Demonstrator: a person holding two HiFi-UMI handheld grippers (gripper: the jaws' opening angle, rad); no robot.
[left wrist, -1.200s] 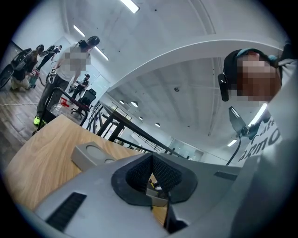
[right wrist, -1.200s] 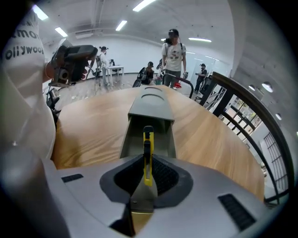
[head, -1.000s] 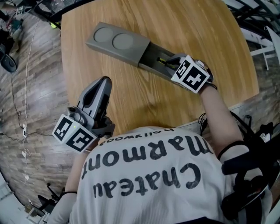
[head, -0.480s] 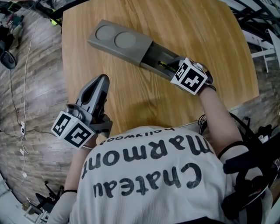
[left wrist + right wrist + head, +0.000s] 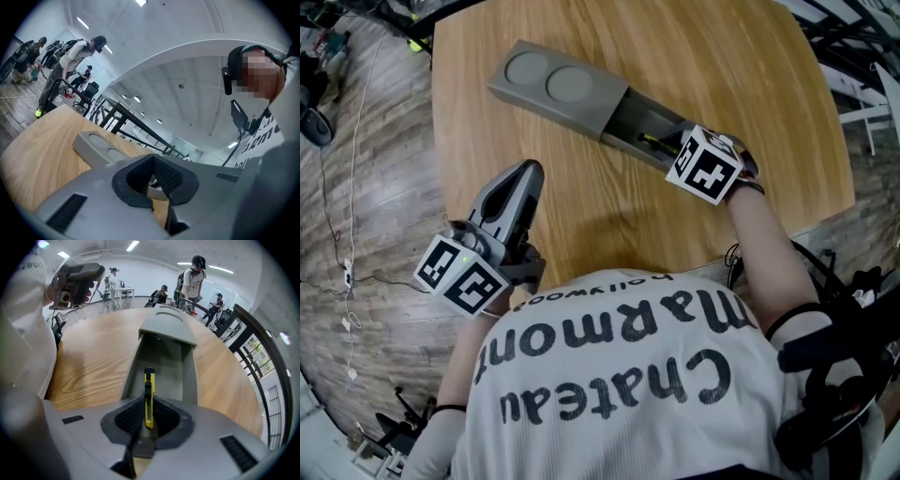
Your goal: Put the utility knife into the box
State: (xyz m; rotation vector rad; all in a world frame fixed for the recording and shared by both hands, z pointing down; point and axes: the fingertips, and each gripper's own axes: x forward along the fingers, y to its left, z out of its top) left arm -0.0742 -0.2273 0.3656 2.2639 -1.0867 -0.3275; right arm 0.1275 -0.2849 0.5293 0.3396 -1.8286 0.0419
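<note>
While at the gray box's open end on the table, pinched the utility knife in the right tongs: slim, yellow, with a black slider. Held the left tongs pressed together, empty.

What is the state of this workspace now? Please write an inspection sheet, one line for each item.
Surface: round wooden table, bare apart from the box.
Job's things: long grey box, partly open; yellow utility knife not yet released, pointing into the open part.
Clutter: nothing seen on the table.
Grippers: right gripper shut on the utility knife at the box's open end; left gripper shut, holding nothing, above the table's near edge.
Cables: thin cable on the wooden floor left of the table.
Surroundings: people standing beyond the table; a dark railing to one side.
</note>
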